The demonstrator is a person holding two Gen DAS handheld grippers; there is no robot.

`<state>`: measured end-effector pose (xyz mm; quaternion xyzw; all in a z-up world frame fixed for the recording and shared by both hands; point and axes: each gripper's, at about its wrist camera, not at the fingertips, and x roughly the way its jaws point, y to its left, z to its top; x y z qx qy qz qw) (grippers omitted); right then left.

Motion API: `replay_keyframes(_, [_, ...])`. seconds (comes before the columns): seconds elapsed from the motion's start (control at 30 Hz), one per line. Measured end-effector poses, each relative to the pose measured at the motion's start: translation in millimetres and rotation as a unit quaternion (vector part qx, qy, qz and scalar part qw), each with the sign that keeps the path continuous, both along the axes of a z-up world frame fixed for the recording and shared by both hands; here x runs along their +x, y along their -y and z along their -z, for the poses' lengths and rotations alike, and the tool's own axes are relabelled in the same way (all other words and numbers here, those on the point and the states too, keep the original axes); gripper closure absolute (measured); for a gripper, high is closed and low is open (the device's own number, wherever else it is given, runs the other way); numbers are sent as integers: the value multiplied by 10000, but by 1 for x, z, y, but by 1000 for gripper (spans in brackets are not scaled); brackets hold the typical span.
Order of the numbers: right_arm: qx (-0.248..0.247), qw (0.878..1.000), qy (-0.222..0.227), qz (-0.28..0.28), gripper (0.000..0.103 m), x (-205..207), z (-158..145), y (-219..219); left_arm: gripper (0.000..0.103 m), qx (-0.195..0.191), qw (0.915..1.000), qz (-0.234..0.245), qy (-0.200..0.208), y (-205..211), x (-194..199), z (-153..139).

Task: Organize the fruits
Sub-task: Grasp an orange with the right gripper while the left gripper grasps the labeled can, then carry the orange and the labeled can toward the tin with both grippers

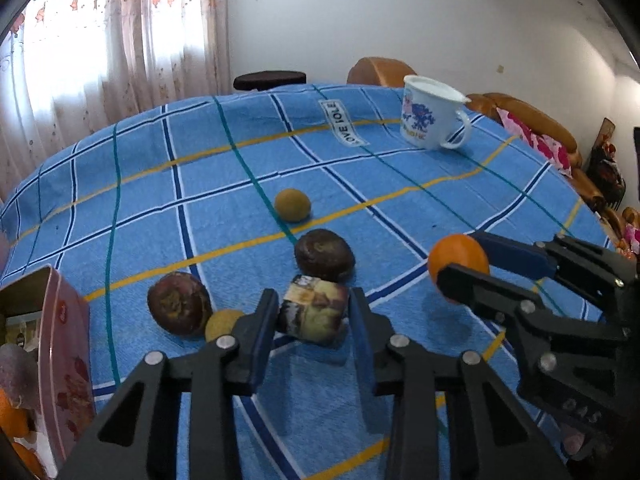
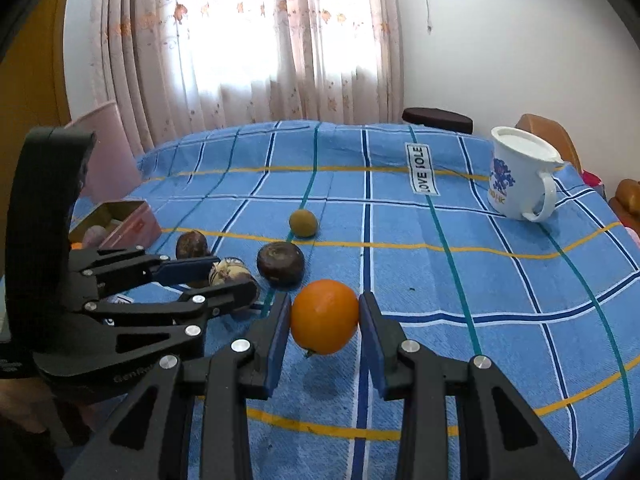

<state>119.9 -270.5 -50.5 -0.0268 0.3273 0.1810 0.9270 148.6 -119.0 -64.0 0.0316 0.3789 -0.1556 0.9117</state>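
Orange: held clear of the blue checked cloth, between the blue pads of the right claw; both pads press its sides.
Right claw: closed on the orange, jaws narrow (in the left wrist view its near finger covers part of the fruit).
Mottled block-shaped piece: between the fingers of the left claw, low over the cloth; whether it rests on the cloth cannot be told.
Left claw: jaws drawn in close to the piece's sides; the pads appear to touch it. What the piece is cannot be made out.
Dark round fruit: on the cloth just beyond the piece.
Second dark fruit: left of the left claw.
Small tan fruit: beside the second dark fruit, partly hidden by the left finger.
Yellow-green fruit: farther back, alone.
Pink tin box: at the left edge, cut off by the frame; contents blurred, orange shapes inside.
White mug: far right on the counter, tilted.
Cloth label: lettering only partly legible.
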Motion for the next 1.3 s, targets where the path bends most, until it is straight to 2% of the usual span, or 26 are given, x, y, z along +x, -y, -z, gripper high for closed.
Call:
replay_keyframes(0.33, [140,9989,435,-133,67,-16,-10,0,66,-178,9967,-277,746,-12,-24,-17])
replay_keyframes(0.73, [203,9958,871,-187,67,-29,-17,1,66,-241,9914,-490,1190,-19,-41,-26])
replay_keyframes(1.3, [227,9909,1314,-182,67,-44,-23,3,66,-247,9842,-673,1619,-26,-58,-32])
